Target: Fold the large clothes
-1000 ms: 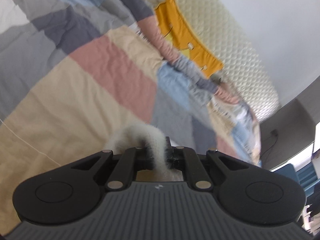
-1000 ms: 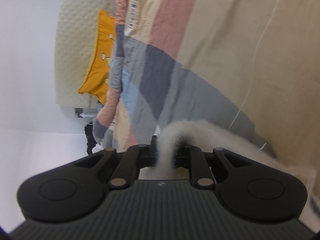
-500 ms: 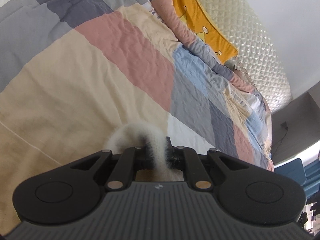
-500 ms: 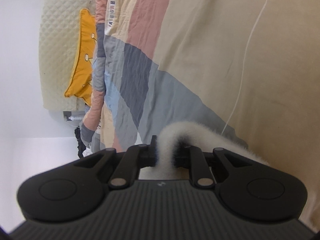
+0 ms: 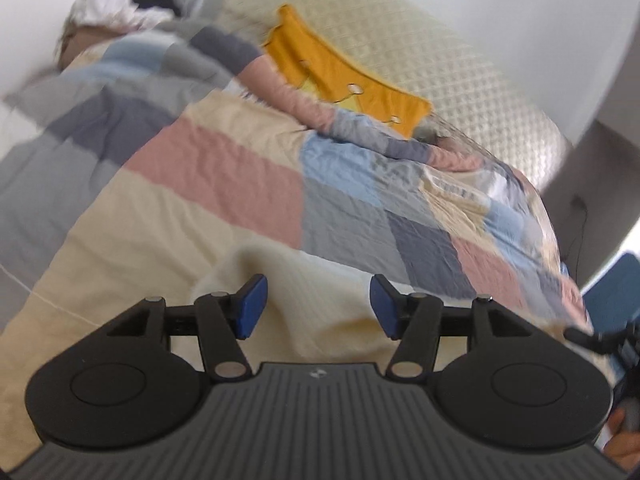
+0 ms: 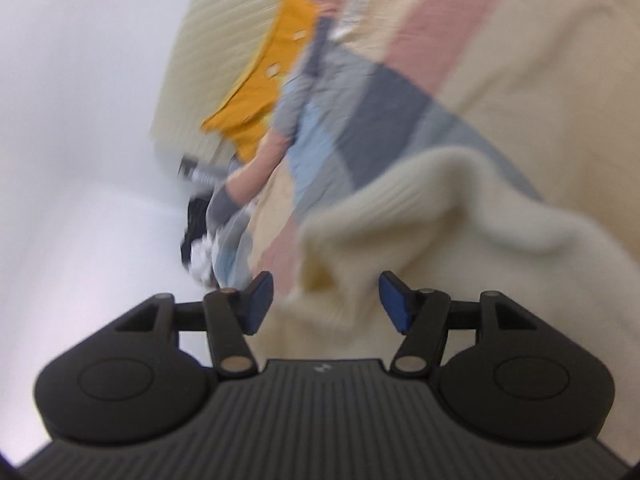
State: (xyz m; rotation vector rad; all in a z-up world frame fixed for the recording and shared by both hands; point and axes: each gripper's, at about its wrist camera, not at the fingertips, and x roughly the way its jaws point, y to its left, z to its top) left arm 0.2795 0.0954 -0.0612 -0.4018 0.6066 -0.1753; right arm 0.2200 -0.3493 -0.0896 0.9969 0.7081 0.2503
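Cream knit garment [image 5: 320, 300] lies released on the patchwork quilt [image 5: 224, 184], both grippers open.

The left gripper [image 5: 318, 306] and right gripper [image 6: 326, 300] have just been opening; blue pads stand apart, the knit slack between them, unpressed. The garment's ribbed edge [image 6: 420, 192] humps up ahead of the right gripper. Beyond: an orange cushion [image 5: 340, 76] against the cream quilted headboard [image 5: 460, 80]; dark and white items [image 5: 120, 4] at the quilt's far end, blurred. Garment's full extent is cut off by gripper bodies. Right view heavily motion-blurred. Bare quilt lies open around the garment.
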